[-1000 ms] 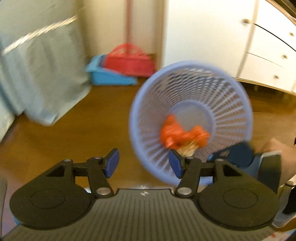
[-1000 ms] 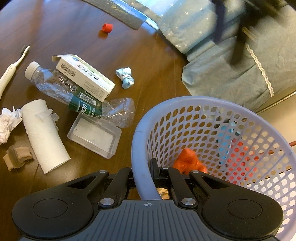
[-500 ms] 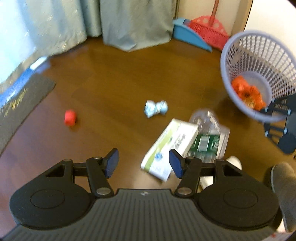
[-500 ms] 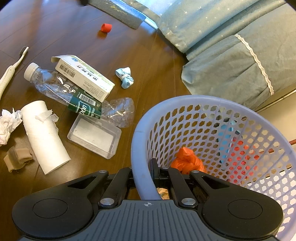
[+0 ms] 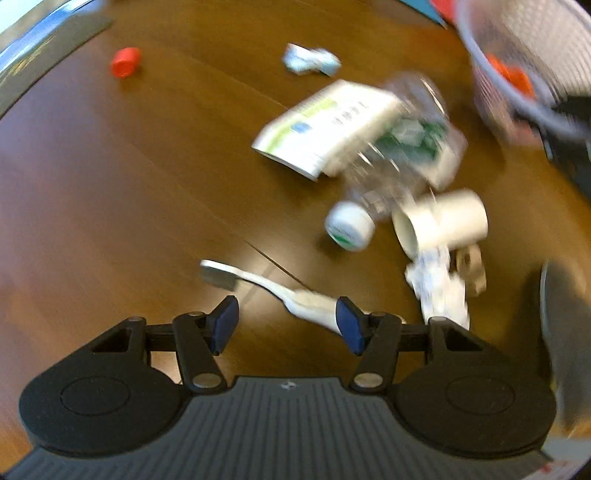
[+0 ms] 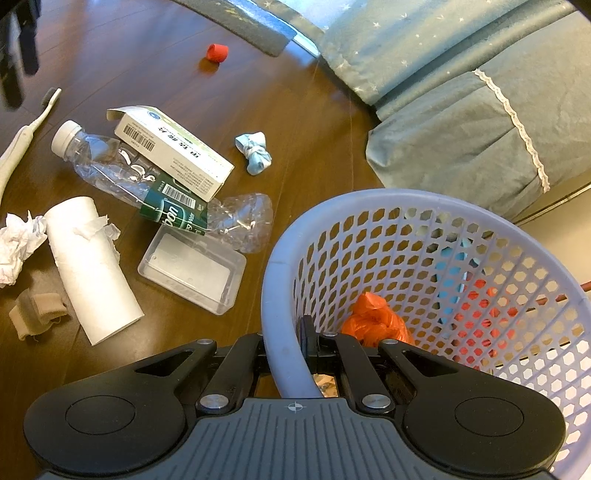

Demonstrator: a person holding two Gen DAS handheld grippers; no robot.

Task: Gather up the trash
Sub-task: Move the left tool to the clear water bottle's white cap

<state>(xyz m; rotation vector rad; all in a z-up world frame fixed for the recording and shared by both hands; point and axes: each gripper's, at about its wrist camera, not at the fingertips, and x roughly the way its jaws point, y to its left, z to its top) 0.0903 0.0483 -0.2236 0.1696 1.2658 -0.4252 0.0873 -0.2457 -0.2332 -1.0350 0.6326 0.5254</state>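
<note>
My right gripper is shut on the rim of a lilac mesh basket, which holds an orange crumpled bag. Trash lies on the wooden floor to its left: a white carton, a crushed clear bottle, a clear plastic tray, a paper roll, crumpled tissue, a blue wad, a red cap and a toothbrush. My left gripper is open, low over the floor, with the toothbrush lying just ahead between its fingertips. The view is blurred.
Teal fabric bedding and a dark mat border the floor at the back. A beige cloth scrap lies near the roll. A person's grey slipper stands at the right edge of the left wrist view.
My left gripper has swung away from the basket and down toward the floor, now close over the toothbrush. The right gripper and basket have stayed put.
</note>
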